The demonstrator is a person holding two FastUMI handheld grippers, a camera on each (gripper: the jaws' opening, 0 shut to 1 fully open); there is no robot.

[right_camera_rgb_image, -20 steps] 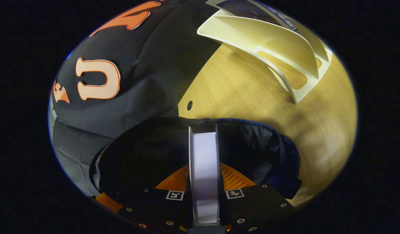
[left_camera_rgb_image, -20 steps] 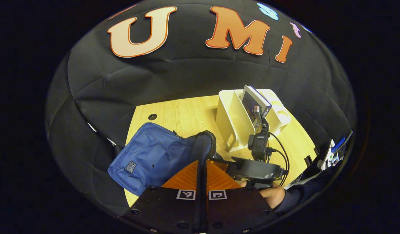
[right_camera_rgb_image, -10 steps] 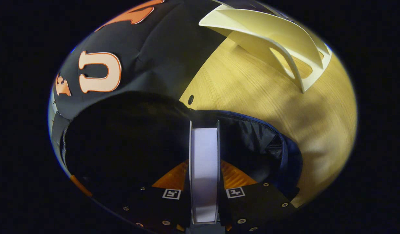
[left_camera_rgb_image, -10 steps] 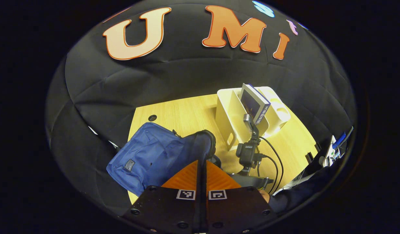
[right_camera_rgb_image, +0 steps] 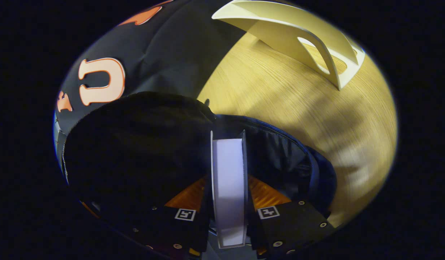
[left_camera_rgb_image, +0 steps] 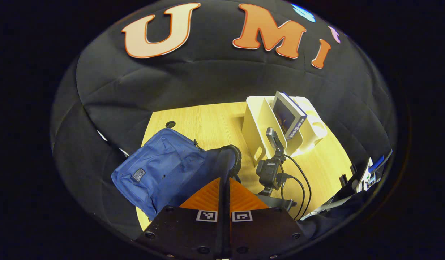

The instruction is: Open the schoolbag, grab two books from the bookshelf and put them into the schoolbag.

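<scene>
Book sits clamped in our right gripper, now deeper inside schoolbag at lower centre; bookshelf shifted up. Our left gripper pinches schoolbag's edge, jaws narrow.

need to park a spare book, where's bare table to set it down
Bare table lies behind the bag, up to the wall and left of the shelf. A second strip runs right of the shelf to the table's edge. Between bag and shelf it is crowded by the right gripper and its cables.
</scene>
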